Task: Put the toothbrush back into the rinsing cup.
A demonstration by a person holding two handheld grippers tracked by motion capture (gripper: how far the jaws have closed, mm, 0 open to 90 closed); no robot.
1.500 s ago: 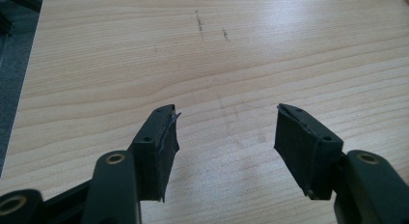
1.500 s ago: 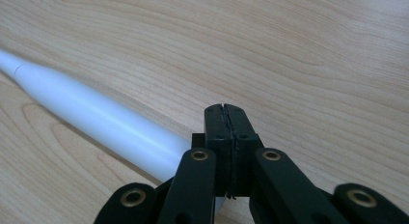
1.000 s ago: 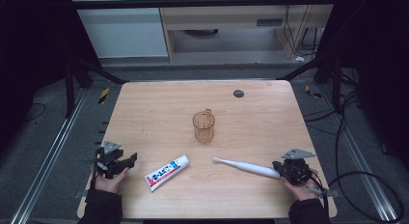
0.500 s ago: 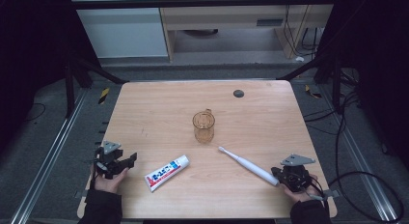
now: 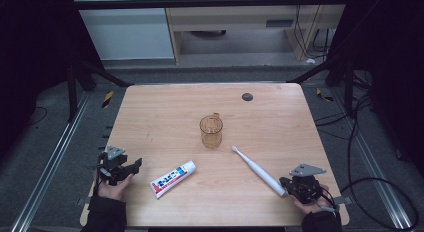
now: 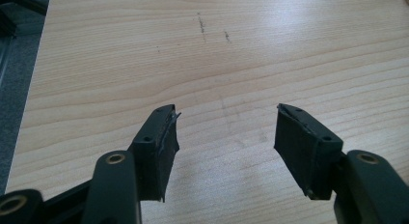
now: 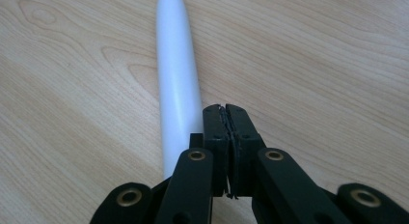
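Note:
A white electric toothbrush [image 5: 257, 170] lies slanted on the wooden table [image 5: 165, 112], its head pointing toward an amber see-through cup [image 5: 211, 131] at the centre. My right gripper [image 5: 286, 184] is at the handle's near end with its jaws pressed together and empty. In the right gripper view the toothbrush handle [image 7: 176, 79] runs along the left side of my right gripper [image 7: 225, 110], touching it. A white toothpaste tube [image 5: 173, 178] lies near the front left. My left gripper [image 5: 136, 166] rests left of the tube; in its own view my left gripper [image 6: 225, 132] is open over bare wood.
A small dark round disc [image 5: 247, 96] is set in the tabletop at the back right. Both hands are close to the table's front edge. Dark floor, rails and cables surround the table.
The toothbrush has swung round: its head has moved up toward the cup, and its handle end has shifted toward the front edge with my right gripper. The left gripper has stayed put.

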